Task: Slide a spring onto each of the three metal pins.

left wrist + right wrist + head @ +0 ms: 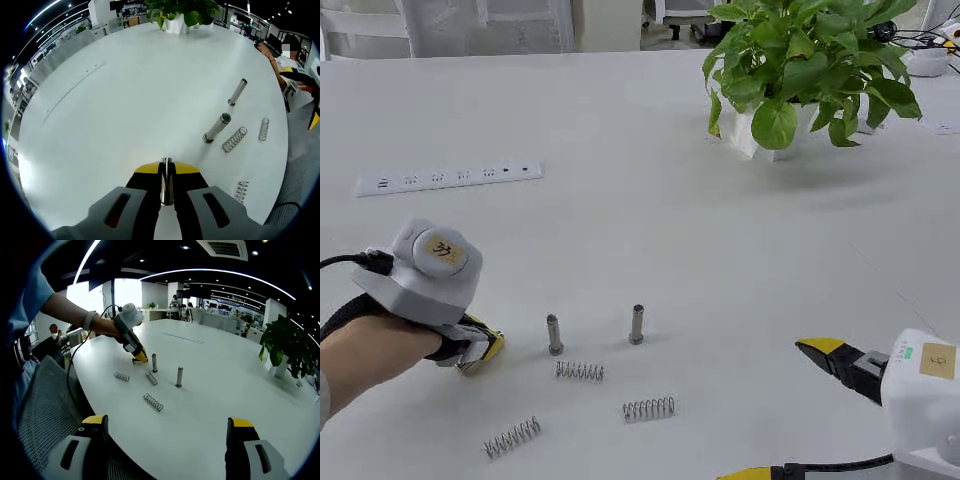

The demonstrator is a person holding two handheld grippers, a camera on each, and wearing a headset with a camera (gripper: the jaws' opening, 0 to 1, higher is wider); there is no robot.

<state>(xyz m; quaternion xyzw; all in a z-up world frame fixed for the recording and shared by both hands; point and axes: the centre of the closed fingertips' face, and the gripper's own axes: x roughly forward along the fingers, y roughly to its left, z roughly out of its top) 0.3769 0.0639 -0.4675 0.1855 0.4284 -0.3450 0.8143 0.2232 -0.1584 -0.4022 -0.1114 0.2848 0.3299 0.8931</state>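
Two metal pins (pixel 554 335) (pixel 637 325) stand upright on the white table (pixel 650 200). Three springs (pixel 579 371) (pixel 649 408) (pixel 512 437) lie flat in front of them. My left gripper (pixel 475 352) rests low on the table, left of the pins, shut on a third metal pin (pixel 166 181) that shows between its jaws. From there the standing pins (pixel 217 127) (pixel 238 92) and springs (pixel 234 139) (pixel 263 128) lie to the right. My right gripper (pixel 785 415) hangs open over the near right edge, holding nothing, facing the pins (pixel 154 363) (pixel 179 376) and springs (pixel 153 402).
A white power strip (pixel 448 178) lies at the far left. A potted green plant (pixel 800 70) stands at the back right. The table's front edge runs just below the springs. A person sits beyond the table's rim (pixel 295 65).
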